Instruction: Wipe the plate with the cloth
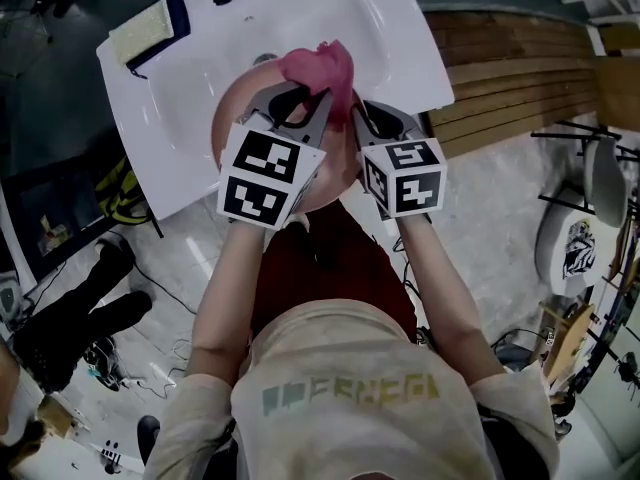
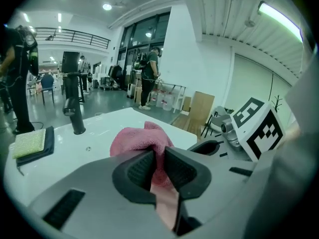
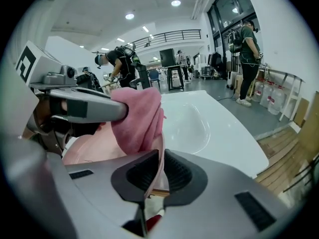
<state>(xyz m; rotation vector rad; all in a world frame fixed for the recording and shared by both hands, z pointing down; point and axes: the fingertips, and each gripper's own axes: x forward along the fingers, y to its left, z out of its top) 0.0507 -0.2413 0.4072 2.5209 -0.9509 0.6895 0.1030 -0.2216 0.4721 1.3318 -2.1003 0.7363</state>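
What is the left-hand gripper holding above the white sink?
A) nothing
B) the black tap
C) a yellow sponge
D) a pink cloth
D: the left gripper pinches the pink cloth between its jaws, while the right gripper clamps the plate by its rim.

Your head view looks steeply down onto the sink (image 1: 400,38). The cameras on your left hand-held gripper (image 1: 303,103) and right hand-held gripper (image 1: 358,118) sit close behind the jaws, facing outward across it; all three views share the cloth (image 1: 325,68).
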